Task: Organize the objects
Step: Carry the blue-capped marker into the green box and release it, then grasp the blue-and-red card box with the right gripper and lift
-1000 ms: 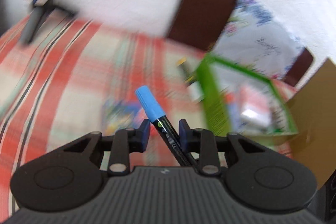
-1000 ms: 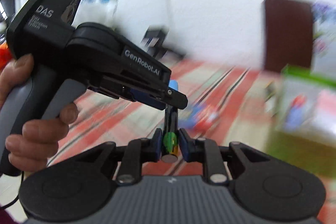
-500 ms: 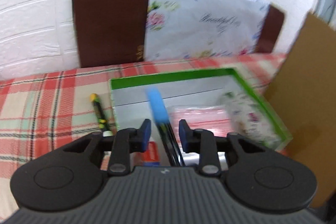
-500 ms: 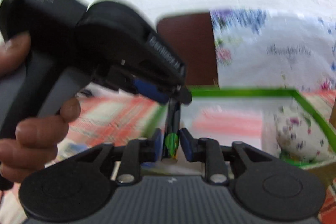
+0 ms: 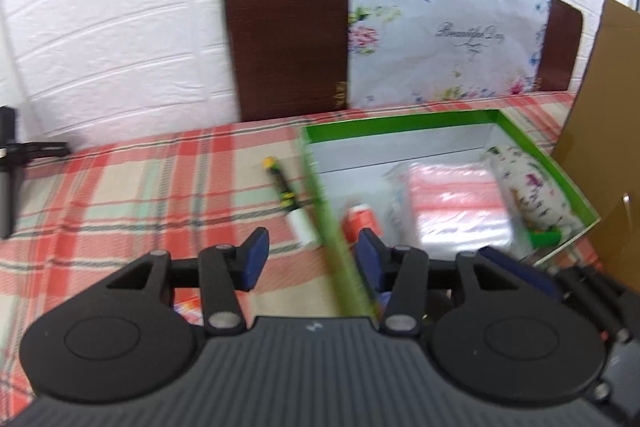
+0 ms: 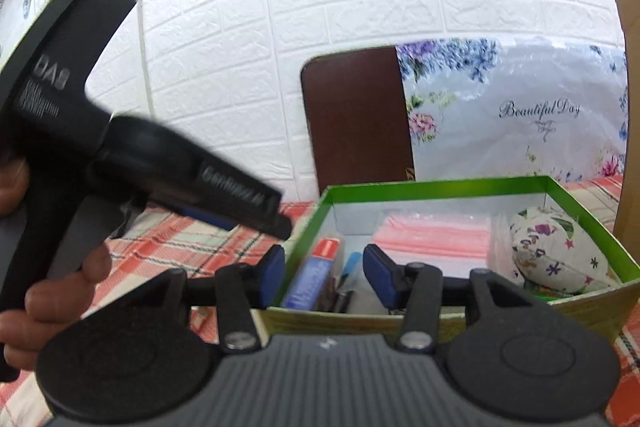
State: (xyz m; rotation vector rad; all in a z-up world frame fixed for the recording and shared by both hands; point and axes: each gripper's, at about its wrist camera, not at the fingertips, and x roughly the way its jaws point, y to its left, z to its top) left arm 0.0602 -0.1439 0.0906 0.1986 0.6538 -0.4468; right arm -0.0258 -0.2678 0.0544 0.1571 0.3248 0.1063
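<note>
My left gripper [image 5: 311,259] has its jaws opening, with nothing gripped; the near left wall of the green box [image 5: 400,119] runs blurred between them. My right gripper [image 6: 326,275] is opening too, above the box's near wall [image 6: 440,185]. A blue-capped black marker [image 6: 350,267] lies inside the box just beyond its pads, touching neither. A second marker with a yellow cap [image 5: 285,193] lies on the checked cloth beside the box's left wall. A hand [image 6: 60,267] holds the left gripper at the left of the right wrist view.
The box holds a pink packet [image 5: 456,195], a floral pouch [image 6: 560,251], a blue and red carton [image 6: 316,273] and a red-capped item [image 5: 360,221]. Brown cardboard [image 5: 600,131] stands at its right. A chair back [image 5: 288,39] with a floral bag [image 5: 448,35] is behind. A black stand [image 5: 12,163] sits far left.
Both grippers were shut on the blue-capped marker a second ago. They swung over to the green box and opened, and the marker now lies inside it.
</note>
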